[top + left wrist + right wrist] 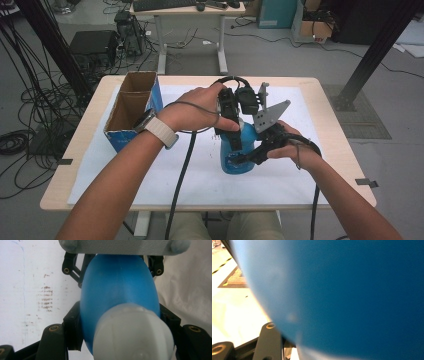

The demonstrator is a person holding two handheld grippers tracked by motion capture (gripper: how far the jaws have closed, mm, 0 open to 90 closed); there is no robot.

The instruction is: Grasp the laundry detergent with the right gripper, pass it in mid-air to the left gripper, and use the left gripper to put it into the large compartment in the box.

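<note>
A blue bottle [239, 152] with a whitish cap stands upright on the white sheet [150, 175] at mid-table. My left gripper [233, 131] comes down from above and is shut on the bottle's upper part; in the left gripper view its black pads [73, 327] press both sides of the blue bottle [117, 290] just below the cap [132, 332]. My right gripper [241, 160] reaches in from the right and is shut on the bottle's lower body. In the right gripper view the blue bottle [352, 295] is very close, with one black finger [269, 340] against it.
An open cardboard box [131, 107] with blue sides stands at the table's left. The wooden table [330, 130] has bare margins round the sheet. Beyond it are floor cables, another desk and black frame posts.
</note>
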